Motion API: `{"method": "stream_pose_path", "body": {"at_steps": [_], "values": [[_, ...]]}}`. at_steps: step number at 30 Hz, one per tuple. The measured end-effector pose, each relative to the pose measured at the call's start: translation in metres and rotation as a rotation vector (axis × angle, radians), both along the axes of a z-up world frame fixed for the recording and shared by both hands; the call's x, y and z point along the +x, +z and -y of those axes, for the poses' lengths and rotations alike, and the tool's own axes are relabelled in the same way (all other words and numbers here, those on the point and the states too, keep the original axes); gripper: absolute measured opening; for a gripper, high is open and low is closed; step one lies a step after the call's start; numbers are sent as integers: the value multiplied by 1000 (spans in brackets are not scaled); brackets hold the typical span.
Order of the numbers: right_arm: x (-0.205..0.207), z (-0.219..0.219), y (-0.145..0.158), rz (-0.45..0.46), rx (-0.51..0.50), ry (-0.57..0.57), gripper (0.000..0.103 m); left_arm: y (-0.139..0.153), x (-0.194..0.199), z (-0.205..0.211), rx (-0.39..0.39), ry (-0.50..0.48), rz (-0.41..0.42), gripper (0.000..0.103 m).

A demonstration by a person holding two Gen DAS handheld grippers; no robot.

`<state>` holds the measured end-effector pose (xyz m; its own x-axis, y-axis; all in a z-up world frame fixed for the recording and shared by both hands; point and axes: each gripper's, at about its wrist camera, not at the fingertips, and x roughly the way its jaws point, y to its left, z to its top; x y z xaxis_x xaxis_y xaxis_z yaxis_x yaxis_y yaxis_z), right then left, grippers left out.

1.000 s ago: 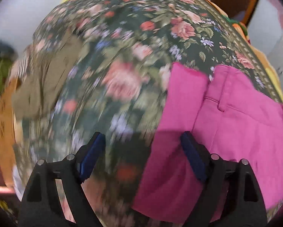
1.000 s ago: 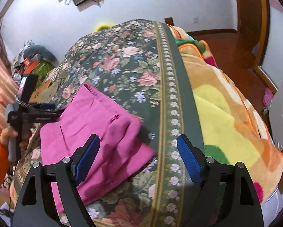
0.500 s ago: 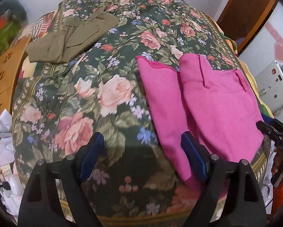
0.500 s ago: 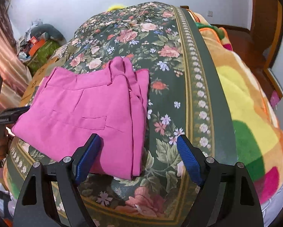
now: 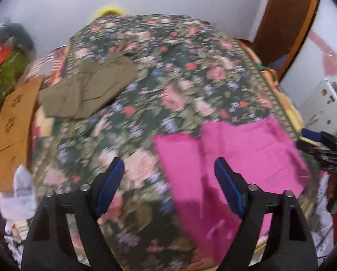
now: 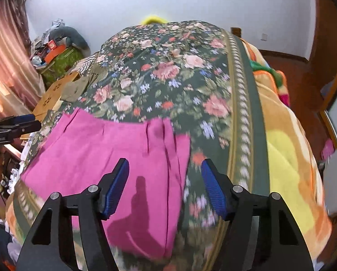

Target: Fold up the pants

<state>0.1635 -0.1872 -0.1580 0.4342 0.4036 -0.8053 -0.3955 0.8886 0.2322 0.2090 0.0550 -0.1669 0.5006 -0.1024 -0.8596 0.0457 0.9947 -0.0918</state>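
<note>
Bright pink pants (image 5: 234, 158) lie folded flat near the front edge of a bed under a dark floral blanket (image 5: 168, 72). My left gripper (image 5: 168, 183) hangs above the blanket by the left edge of the pants (image 6: 96, 155); its jaws are closing with nothing between them. My right gripper (image 6: 166, 187) hovers over the right edge of the pants; its jaws are closing too and grip nothing. Each gripper shows at the side of the other's view: the right gripper (image 5: 321, 144), the left gripper (image 6: 12, 124).
Folded olive pants (image 5: 89, 92) lie at the far left of the bed. A brown cardboard sheet (image 5: 12, 126) lies beside the bed on the left. An orange and yellow blanket (image 6: 285, 149) hangs off the right side. Clutter (image 6: 53, 49) is piled by the pink curtain (image 6: 8, 45).
Both grippers have pulled back from the pants and lifted, so more of the bed shows. Both pairs of jaws have narrowed. The pink pants lie still.
</note>
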Motion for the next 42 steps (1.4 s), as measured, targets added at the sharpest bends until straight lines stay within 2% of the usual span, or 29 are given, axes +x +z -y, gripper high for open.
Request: {"method": "stream_pose_path", "body": {"at_steps": [1,3,5,7,8,10,14,19,22,24,30,32,34,35,36,39,42], "values": [[5,-2,-2,-4,-8,8,57,-2,6,5,-20,-16,-9,70],[18,-8,-9,-28,-1,28,52,-11,21,16,-67,-59,-46,55],[31,-15,-20,-57,6,42,51,-23,33,24,-91,-81,-87,43],[38,-18,-27,-81,9,49,43,-39,45,30,-118,-89,-139,33],[42,-20,-33,-102,23,56,35,-45,47,32,-138,-91,-153,27],[45,-21,-37,-119,41,66,31,-50,50,34,-143,-88,-148,24],[41,-24,-35,-54,12,93,18,-49,53,37,-98,-90,-111,13],[43,-21,-37,-59,10,76,16,-54,54,35,-67,-75,-116,13],[43,-21,-33,-70,-4,72,17,-48,49,37,-55,-67,-104,13],[42,-22,-27,-69,-16,71,21,-37,43,37,-45,-64,-78,13],[24,-20,6,4,-35,76,21,2,15,40,8,-66,29,14],[17,-17,16,18,-32,76,26,12,7,38,-5,-63,43,16],[9,-14,25,33,-31,74,33,18,-1,34,-23,-52,39,30],[6,-13,27,38,-29,73,38,19,-5,32,-33,-46,37,45],[3,-11,30,42,-27,71,42,20,-10,30,-48,-42,37,56],[-8,-5,32,44,-19,62,43,18,-22,25,-73,-27,31,58],[-15,1,24,9,-17,51,46,0,-26,21,-104,-3,-29,58]]}}
